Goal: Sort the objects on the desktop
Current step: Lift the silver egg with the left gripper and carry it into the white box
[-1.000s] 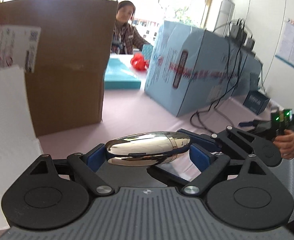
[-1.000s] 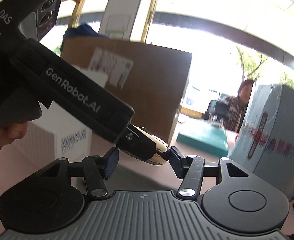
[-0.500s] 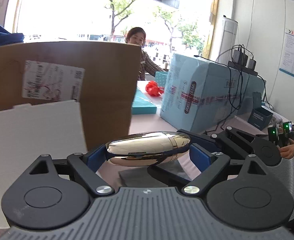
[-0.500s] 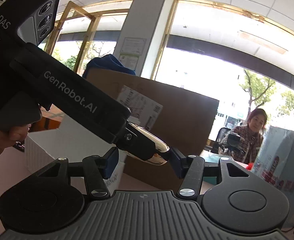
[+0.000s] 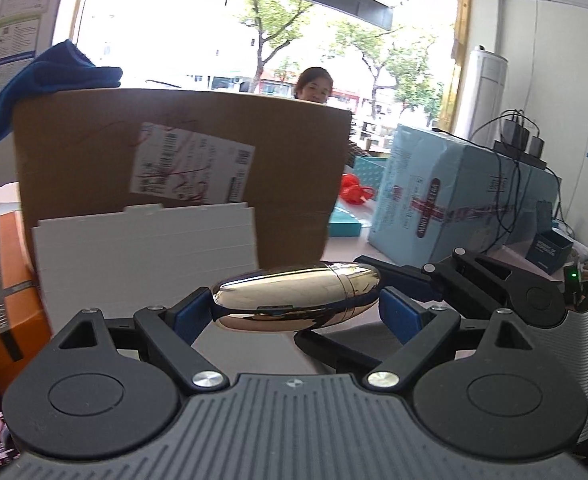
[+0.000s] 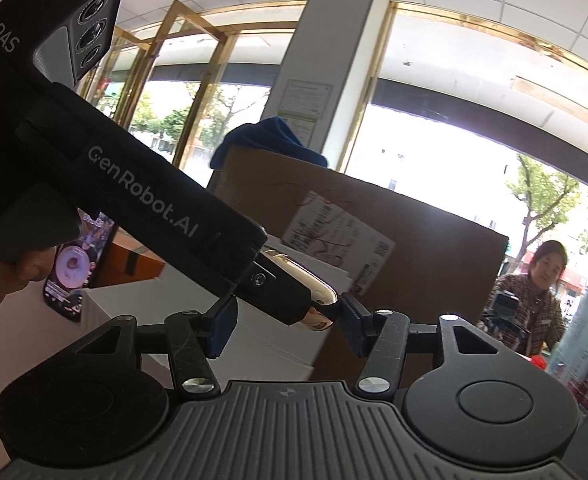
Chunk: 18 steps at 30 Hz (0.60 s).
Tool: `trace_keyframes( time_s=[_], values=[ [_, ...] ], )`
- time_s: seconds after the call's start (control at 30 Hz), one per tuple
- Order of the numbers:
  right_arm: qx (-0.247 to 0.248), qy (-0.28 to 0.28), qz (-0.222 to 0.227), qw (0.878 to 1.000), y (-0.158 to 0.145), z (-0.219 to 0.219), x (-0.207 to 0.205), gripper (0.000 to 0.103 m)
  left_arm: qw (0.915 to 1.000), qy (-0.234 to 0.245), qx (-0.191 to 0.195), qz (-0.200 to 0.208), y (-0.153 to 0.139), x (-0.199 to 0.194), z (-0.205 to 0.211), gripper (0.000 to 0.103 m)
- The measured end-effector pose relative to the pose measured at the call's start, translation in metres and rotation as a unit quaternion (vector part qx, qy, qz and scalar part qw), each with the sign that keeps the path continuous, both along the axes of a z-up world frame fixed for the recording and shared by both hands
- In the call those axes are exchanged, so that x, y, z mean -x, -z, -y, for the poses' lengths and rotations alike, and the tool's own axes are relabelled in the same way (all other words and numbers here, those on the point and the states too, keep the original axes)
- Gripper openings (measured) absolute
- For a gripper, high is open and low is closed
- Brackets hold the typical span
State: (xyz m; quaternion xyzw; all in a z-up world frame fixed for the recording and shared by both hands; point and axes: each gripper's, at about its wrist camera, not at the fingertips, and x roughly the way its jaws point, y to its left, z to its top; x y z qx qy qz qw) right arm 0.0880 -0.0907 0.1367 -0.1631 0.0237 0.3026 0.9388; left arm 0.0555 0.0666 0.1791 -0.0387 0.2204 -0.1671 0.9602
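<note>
Gold capsule aloft, not yet sorted

Left gripper (image 5: 296, 314) clamps the shiny gold capsule (image 5: 296, 300) above the desk; right gripper (image 6: 286, 318) spread wide around its tip, perhaps touching. White box (image 5: 146, 256) ahead looks the likely destination; placement remains.

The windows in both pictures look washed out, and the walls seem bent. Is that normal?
Left wrist view: the window is blown out white, the shiny gold case mirrors the room, and the fisheye bows the walls. Right wrist view: the same glare, and the cardboard box sits darker in backlight.
</note>
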Motion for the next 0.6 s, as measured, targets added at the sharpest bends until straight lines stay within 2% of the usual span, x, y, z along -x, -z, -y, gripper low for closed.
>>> trace_keyframes(
  time_s=[0.43, 0.6],
  values=[
    [0.008, -0.042, -0.023, 0.999, 0.0, -0.04, -0.009, 0.053, 0.9987, -0.048, -0.007, -0.016, 0.012, 0.0, -0.036, 0.088],
    [0.004, -0.054, -0.049, 0.997, 0.005, -0.053, -0.013, 0.053, 0.9977, -0.061, -0.01, -0.028, 0.018, -0.009, -0.044, 0.088]
  ],
)
